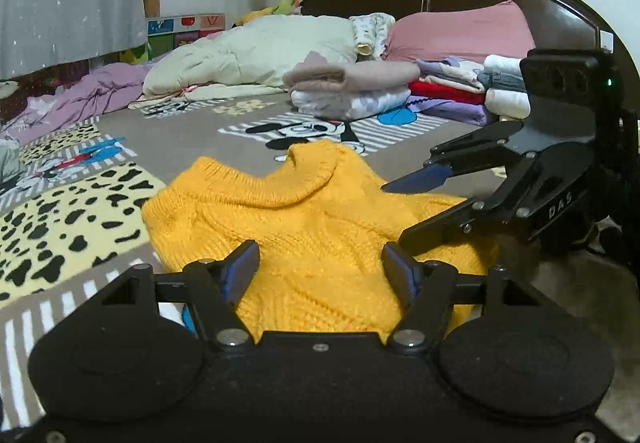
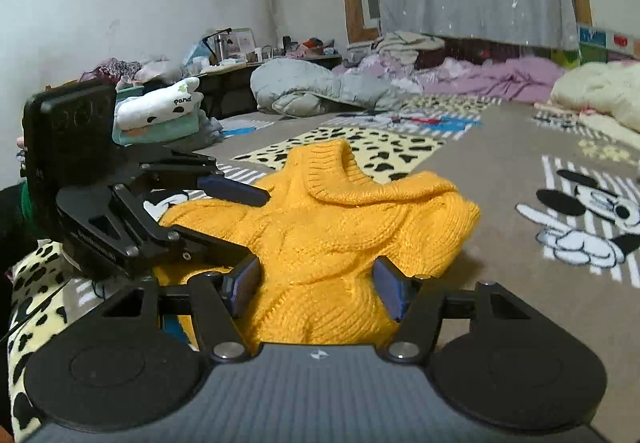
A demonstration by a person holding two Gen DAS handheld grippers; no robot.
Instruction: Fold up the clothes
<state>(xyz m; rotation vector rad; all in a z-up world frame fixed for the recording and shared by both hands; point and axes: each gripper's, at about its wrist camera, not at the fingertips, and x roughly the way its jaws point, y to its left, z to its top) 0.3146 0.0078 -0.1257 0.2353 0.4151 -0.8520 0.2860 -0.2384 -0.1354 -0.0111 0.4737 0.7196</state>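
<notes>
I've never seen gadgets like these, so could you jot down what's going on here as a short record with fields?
Setting: a bed with a cartoon-print sheet
Garment in work: yellow knit sweater, bunched on the sheet, collar up
Left gripper: open, fingers either side of the sweater's near edge
Right gripper: open, also astride the sweater
Each gripper seen by the other: yes, side by side
Folded pile: stacked clothes by the pink pillow
Other bedding: cream quilt, purple blanket
</notes>
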